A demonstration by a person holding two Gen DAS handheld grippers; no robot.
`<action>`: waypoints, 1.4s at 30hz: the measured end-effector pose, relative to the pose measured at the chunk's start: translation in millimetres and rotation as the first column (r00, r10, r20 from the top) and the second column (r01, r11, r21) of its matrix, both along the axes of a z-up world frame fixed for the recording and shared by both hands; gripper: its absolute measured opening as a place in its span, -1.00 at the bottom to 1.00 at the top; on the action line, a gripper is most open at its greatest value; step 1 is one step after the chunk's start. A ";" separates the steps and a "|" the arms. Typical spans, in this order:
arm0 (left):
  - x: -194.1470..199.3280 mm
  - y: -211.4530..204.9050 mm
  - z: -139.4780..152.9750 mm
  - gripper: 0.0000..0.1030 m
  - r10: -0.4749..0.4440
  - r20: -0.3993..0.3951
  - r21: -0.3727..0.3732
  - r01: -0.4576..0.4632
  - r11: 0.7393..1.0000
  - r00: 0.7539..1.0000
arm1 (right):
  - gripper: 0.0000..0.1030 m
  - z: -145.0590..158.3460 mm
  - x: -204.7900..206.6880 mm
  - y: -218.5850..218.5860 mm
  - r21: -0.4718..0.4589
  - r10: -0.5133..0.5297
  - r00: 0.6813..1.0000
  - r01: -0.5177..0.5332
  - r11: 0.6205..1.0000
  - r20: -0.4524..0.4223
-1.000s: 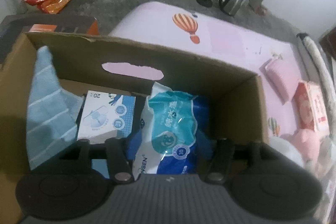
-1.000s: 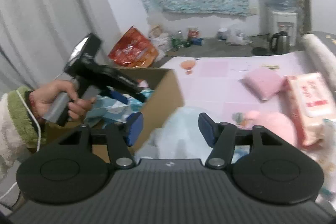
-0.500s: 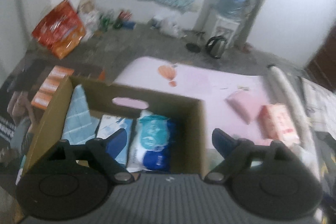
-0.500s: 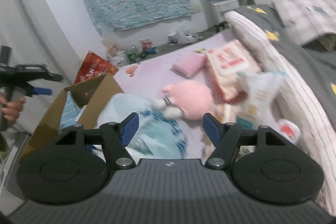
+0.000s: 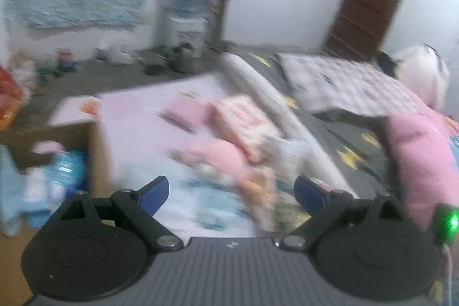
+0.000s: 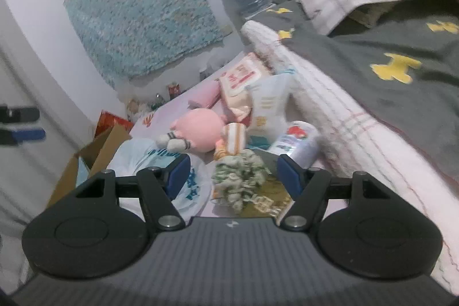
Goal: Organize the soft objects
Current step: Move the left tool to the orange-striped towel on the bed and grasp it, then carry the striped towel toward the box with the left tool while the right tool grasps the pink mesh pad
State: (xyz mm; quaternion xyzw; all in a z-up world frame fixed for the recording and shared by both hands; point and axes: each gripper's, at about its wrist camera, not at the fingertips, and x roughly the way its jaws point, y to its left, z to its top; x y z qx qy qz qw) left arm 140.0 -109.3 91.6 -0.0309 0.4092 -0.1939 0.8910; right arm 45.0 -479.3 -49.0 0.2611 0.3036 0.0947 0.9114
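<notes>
**Right gripper nearest to the crumpled green cloth, box far to the left**

While the right gripper (image 6: 233, 172) stands half-wide with nothing between its pads, the crumpled green-and-white cloth (image 6: 239, 177) lies directly ahead of it, just beyond the fingertips and a little below; no pad touches the cloth; its longer side seems to run from near to far, along the fingers, so I judge the jaws could take it across the narrow way without much turning.

Further out from this cloth, the pink plush toy (image 6: 198, 131) lies to the far left, and the white plastic bag (image 6: 149, 159) is at the near left, close to the left finger; the cardboard box (image 6: 100, 151) stands still more to the left, at the edge of the pink mat (image 6: 156, 116).

In the blurred left wrist view, the left gripper (image 5: 231, 195) is empty and its jaws are opening, already very wide; the pile of soft things is ahead of it, the plush toy (image 5: 221, 157) only a smear; the box (image 5: 94, 151) is at its left.

The right hand looks nearer to the cloth, so I expect it takes the next pick.
</notes>
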 end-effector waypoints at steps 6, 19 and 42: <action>19.8 -72.7 -57.2 0.64 -0.040 -0.103 -0.069 0.033 0.997 0.994 | 0.02 -13.1 1.7 -8.5 0.021 -0.002 1.000 0.002 1.000 -0.020; 113.2 -140.2 -165.4 0.10 0.037 -0.313 0.124 0.002 0.992 0.949 | 0.02 -53.4 20.7 -10.8 0.007 -0.041 0.991 0.042 0.999 -0.126; 120.1 -116.7 -177.8 -0.20 0.072 -0.331 -0.002 -0.077 0.997 0.941 | 0.04 -62.7 29.5 -4.0 0.025 -0.016 0.988 0.021 0.999 -0.154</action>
